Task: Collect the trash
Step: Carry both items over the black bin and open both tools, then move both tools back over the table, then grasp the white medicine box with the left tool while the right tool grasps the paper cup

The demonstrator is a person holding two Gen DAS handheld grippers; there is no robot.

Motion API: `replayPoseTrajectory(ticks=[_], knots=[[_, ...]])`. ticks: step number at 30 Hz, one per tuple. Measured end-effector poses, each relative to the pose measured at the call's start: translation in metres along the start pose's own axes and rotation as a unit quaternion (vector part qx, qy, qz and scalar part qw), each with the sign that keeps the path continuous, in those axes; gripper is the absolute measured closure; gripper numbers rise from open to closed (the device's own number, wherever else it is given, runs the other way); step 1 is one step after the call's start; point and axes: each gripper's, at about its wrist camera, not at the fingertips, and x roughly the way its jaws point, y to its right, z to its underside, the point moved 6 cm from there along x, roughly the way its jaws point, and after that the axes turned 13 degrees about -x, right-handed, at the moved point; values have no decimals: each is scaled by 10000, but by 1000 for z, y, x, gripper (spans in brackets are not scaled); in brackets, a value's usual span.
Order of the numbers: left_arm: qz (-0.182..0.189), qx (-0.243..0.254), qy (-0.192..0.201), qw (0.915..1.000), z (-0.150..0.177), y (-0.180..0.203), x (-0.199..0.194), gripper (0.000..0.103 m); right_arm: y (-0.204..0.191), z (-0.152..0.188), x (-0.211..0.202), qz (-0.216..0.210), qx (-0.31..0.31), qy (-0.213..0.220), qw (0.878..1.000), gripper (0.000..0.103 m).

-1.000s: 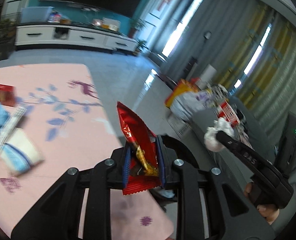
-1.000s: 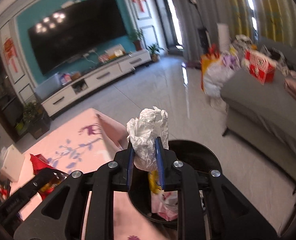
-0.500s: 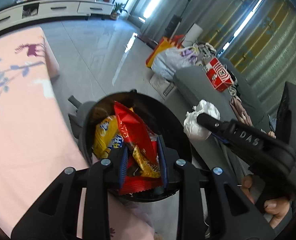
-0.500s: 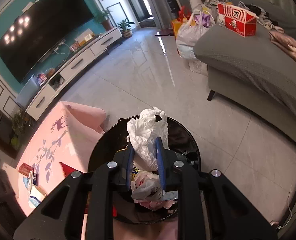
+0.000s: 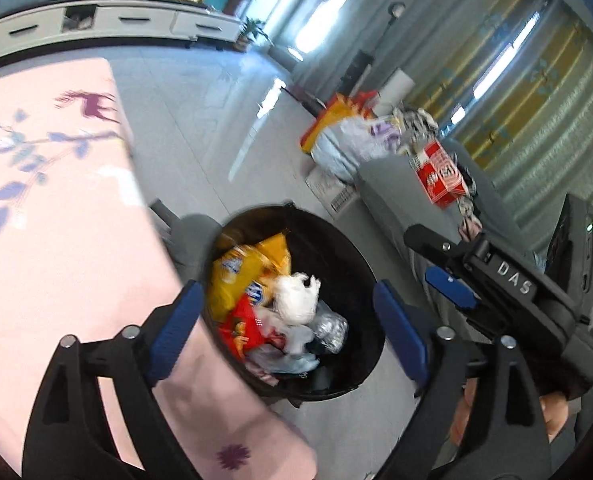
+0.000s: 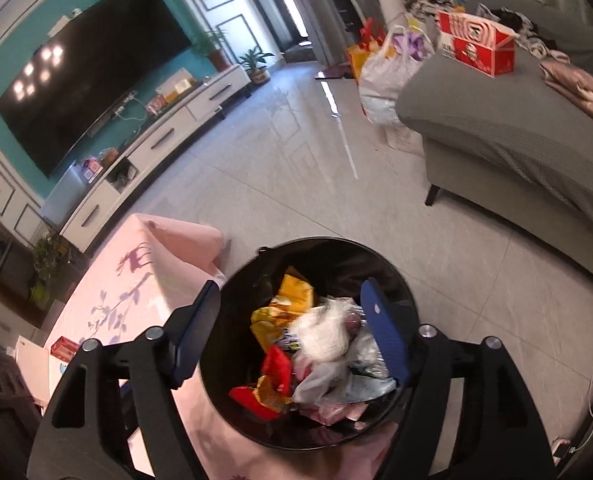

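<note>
Pink table lay left of both grippers, grey sofa to the right, w/ red box on it. Left gripper and right gripper were spread wide, empty, over black bin; tissue and red wrapper lay inside.

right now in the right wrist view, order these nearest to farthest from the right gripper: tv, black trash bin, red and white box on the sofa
1. black trash bin, directly below the open right gripper, beside the pink table.
2. red and white box, upper right, on the grey sofa across the floor.
3. tv, upper left, on the teal wall.
</note>
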Motion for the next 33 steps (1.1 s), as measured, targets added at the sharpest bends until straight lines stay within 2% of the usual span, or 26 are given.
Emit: replayPoseTrajectory(ticks=[3, 7, 10, 12, 15, 19, 20, 22, 23, 25, 27, 29, 33], knots=[[-173, -170, 334, 9991, -13, -26, -37, 7, -24, -3, -3, -96, -264, 66, 9996, 19], [-656, -441, 891, 9929, -26, -84, -99, 5, -66, -5, -2, -329, -744, 109, 9966, 8], [-1134, -728, 1251, 9830, -32, -139, -150, 5, -113, 0, 4, -684, -1240, 25, 9899, 3], [-1471, -1059, 1491, 9721, -32, -183, -187, 5, -142, 8, 11, -936, -1518, -93, 9839, 3], [-1764, -1486, 1783, 9566, -28, -242, -235, 5, -192, 26, 24, -1370, -1838, -421, 9724, 3], [-1935, -1791, 1932, 9451, -17, -306, -270, 5, -263, 62, 42, -1969, -2334, -807, 9488, 3], [-1876, -1864, 1961, 9443, -14, -316, -274, 6, -289, 76, 49, -2093, -2707, -890, 9354, 3], [-1637, -2144, 1970, 9426, -6, -344, -279, 9, -320, 92, 58, -2202, -3219, -877, 9166, 3], [-1583, -2270, 1809, 9438, -4, -353, -276, 14, -340, 103, 66, -2274, -3591, -855, 9011, 3], [-1500, -2408, 1661, 9444, -4, -361, -270, 20, -359, 119, 77, -2326, -3973, -914, 8830, 3], [-1311, -2611, 1681, 9415, -5, -367, -270, 20, -365, 129, 83, -2405, -4126, -994, 8729, 3], [-1178, -2655, 1646, 9426, -6, -367, -267, 20, -373, 135, 89, -2515, -4183, -1048, 8665, 3], [-1416, -2439, 1691, 9444, -9, -361, -260, 20, -389, 148, 90, -2632, -4497, -982, 8479, 3]])
